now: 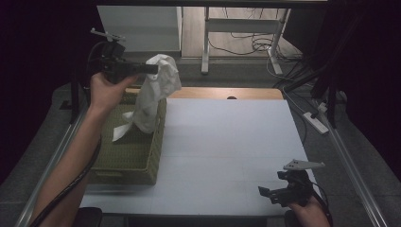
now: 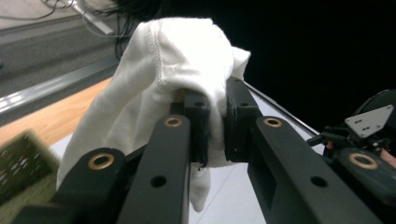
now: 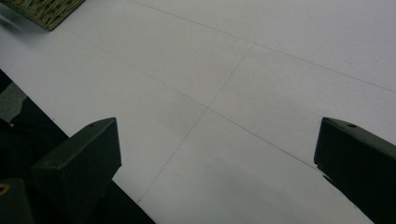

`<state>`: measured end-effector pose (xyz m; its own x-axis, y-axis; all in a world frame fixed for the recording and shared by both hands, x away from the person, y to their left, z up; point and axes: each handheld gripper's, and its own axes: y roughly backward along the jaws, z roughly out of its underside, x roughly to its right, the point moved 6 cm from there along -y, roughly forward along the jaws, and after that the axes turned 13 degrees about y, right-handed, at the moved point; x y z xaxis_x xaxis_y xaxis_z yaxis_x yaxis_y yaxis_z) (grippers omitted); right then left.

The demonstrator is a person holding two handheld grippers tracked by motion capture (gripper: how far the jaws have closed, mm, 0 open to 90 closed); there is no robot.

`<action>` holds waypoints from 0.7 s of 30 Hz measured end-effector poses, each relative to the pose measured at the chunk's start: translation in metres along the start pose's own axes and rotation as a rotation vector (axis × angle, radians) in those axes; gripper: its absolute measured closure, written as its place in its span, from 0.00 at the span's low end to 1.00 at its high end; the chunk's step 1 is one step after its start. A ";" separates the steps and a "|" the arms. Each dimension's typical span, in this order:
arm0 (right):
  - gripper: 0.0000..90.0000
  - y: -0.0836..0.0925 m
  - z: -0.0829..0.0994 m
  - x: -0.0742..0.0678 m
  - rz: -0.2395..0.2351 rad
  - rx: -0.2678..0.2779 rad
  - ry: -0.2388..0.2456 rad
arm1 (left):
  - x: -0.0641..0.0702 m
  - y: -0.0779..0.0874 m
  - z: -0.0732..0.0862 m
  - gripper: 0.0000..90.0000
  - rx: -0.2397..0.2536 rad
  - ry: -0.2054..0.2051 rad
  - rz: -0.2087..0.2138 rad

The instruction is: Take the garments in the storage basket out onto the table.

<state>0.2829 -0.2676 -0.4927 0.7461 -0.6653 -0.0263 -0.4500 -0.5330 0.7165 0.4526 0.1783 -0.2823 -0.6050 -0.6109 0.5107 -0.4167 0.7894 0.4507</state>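
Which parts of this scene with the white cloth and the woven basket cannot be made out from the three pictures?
- Inside of the basket: high view, partly covered by the hanging white cloth.
- Cloth's full shape: bunched in the left tool; left gripper view, jaws cover its middle.
- Basket: left gripper view, blurred at the edge.
- Right tool: dark, outline unclear.

Left forearm reaches up the left side of the woven olive-green rectangular basket (image 1: 142,163), hand wrapped around the black two-jaw left gripper (image 1: 153,69), held high above the basket's far end, jaws pointing level toward the right. Jaws clamped tight on a crumpled white fabric cloth (image 1: 155,90) that hangs down toward the basket. Black two-jaw right gripper (image 1: 265,193) sits low, well apart from the basket at the near right, jaws spread wide with nothing between them, pointing left toward the basket.
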 end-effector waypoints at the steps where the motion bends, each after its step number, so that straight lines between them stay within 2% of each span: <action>1: 0.01 0.000 0.000 0.000 0.000 0.000 0.000 | 0.000 0.000 0.000 0.90 0.000 0.000 0.000; 12: 0.01 0.000 0.000 0.001 -0.001 0.006 -0.004 | 0.051 -0.020 -0.035 0.90 0.032 -0.071 0.095; 13: 0.01 0.000 0.000 0.001 -0.001 0.006 -0.004 | 0.051 -0.020 -0.035 0.90 0.032 -0.071 0.095; 14: 0.01 0.000 0.000 0.001 -0.002 0.006 -0.006 | 0.059 -0.025 -0.040 0.90 0.032 -0.078 0.113; 17: 0.01 0.000 0.000 0.001 -0.002 0.006 -0.008 | 0.070 -0.032 -0.048 0.90 0.035 -0.093 0.124; 18: 0.01 0.000 0.000 0.001 -0.002 0.006 -0.008 | 0.070 -0.032 -0.048 0.90 0.035 -0.093 0.124; 21: 0.01 0.000 0.000 0.001 -0.001 0.006 -0.009 | 0.084 -0.040 -0.056 0.90 0.034 -0.111 0.150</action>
<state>0.2833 -0.2684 -0.4923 0.7419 -0.6697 -0.0331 -0.4527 -0.5367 0.7120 0.4566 0.0921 -0.2172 -0.7327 -0.4772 0.4853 -0.3379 0.8740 0.3493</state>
